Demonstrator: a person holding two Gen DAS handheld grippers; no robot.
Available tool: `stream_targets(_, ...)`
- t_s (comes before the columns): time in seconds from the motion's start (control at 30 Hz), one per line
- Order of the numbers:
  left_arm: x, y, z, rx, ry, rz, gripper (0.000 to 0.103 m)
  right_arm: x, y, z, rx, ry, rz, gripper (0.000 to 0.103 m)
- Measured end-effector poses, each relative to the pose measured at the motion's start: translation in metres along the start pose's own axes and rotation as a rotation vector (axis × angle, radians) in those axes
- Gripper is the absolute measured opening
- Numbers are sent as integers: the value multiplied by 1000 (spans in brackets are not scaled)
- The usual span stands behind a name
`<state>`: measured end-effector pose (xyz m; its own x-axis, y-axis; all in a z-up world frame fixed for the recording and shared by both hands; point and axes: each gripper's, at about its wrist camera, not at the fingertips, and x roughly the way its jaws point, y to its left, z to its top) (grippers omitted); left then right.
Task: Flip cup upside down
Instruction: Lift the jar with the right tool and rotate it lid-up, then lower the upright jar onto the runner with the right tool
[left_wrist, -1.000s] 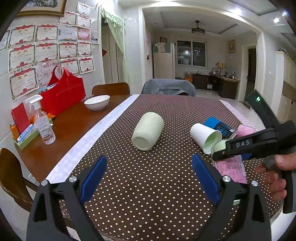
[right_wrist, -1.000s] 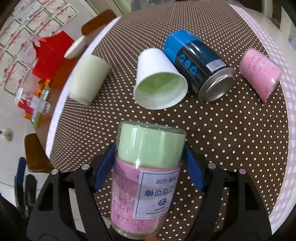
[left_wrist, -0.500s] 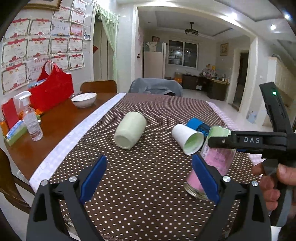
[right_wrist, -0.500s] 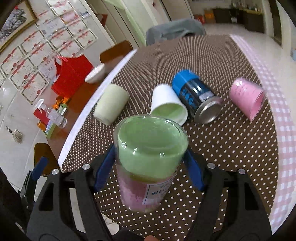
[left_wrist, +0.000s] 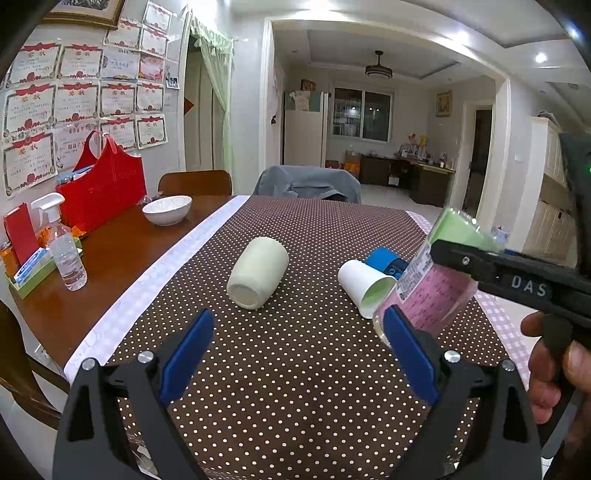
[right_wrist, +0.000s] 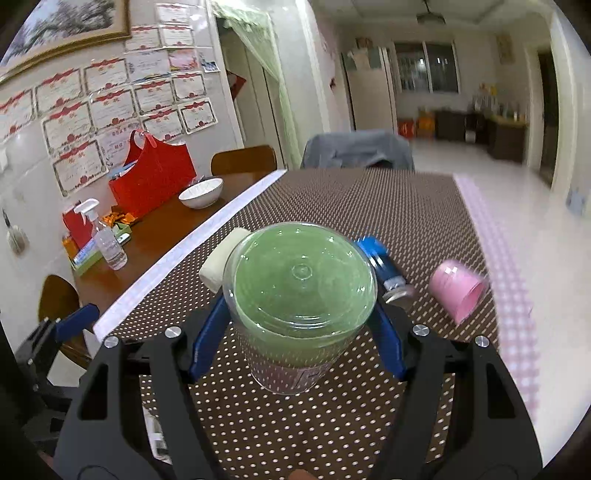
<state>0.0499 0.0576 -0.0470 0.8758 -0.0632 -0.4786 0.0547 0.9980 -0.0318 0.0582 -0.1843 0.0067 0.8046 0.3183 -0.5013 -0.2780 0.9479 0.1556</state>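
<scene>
My right gripper (right_wrist: 301, 328) pinches a clear plastic cup (right_wrist: 301, 295) between its blue pads (right_wrist: 388, 339), holding it above the brown polka-dot tablecloth (right_wrist: 332, 424). The cup's flat green end faces my right camera. From the left camera the same cup (left_wrist: 432, 288) is tilted, green end uppermost, with a pink wrapper and a white label of small print too blurred to read. The black arm of the right gripper crosses in front of it and carries the white letters "DAS".

My left gripper (left_wrist: 295, 358) hangs over the near part of the cloth with its jaws spread wide and nothing between them.

Lying on their sides on the cloth are a pale green mug (left_wrist: 258, 273), a white paper cup (left_wrist: 364, 288) with a green inside, a blue can (left_wrist: 386, 262) just behind it, and a pink cup (right_wrist: 460, 290) further right.

On the bare wooden table (left_wrist: 122, 251) to the left stand a white bowl (left_wrist: 167, 209), a red bag (left_wrist: 101, 184) and a spray bottle (left_wrist: 64, 247). Framed certificates (left_wrist: 77, 96) with red Chinese headings cover the wall; I cannot read them.
</scene>
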Motion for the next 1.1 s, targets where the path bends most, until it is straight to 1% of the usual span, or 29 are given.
stream_targets(0.2, 3, -1, -2, -2, 11, -1, 91, -4, 8, -6, -76, -11, -43, 70)
stream_targets(0.3, 4, 1, -2, -4, 13, -3, 91, -4, 9, -10, -94, -10, -53, 70)
stream_targets(0.6, 5, 1, -3, 0, 11, 4, 91, 4, 16, -17, -122, 9, -82, 70)
stream_targets(1.1, 9, 1, -4, 0, 17, 14, 91, 26, 14, -29, -130, 79, -100, 70)
